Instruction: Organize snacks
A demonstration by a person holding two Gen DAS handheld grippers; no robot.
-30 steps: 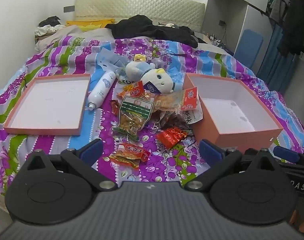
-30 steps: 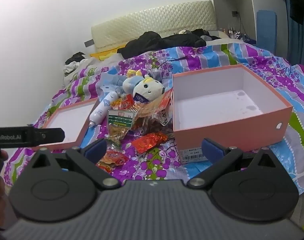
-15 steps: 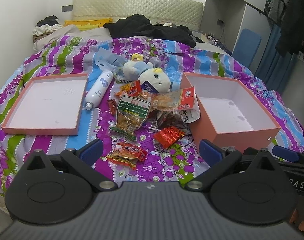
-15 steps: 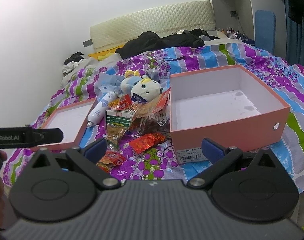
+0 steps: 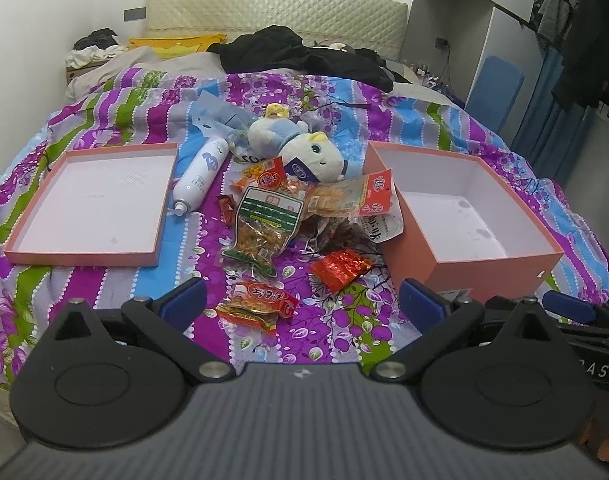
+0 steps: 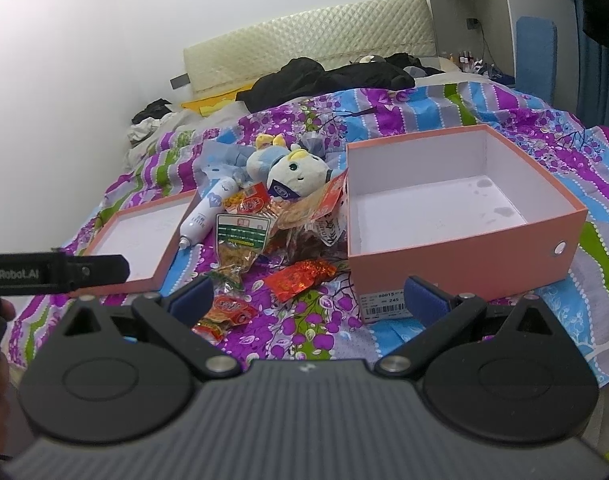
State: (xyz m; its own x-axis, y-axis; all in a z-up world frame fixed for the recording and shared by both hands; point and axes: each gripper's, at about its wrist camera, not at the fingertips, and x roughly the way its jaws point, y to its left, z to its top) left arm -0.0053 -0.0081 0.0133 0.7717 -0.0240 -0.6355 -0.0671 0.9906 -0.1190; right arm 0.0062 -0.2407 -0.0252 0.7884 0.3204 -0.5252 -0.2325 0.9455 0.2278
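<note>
A big bed with a bright striped cover fills both views. On it sits a deep pink box on the right side, with nothing in it. On the left lies its flat lid, open side up. Between them is a heap of stuff: a soft toy, a white bottle, and the snacks.

The snacks are all on the cover, none in the box. There is a green bag, an orange bag leaning by the box wall, a red pack, and a small orange pack closest to the claws.

The left claw hangs over the small orange pack with its fingers spread wide and nothing in them. The right claw is spread wide too, and bare (it floats low near the box corner).

What could go wrong? The bags are shiny and thin, so a claw may slip off or pinch the cover too. The bags overlap, so pulling one may drag another. The toy and bottle are not snacks and might get grabbed by mistake. The two claws are close and could bump.
</note>
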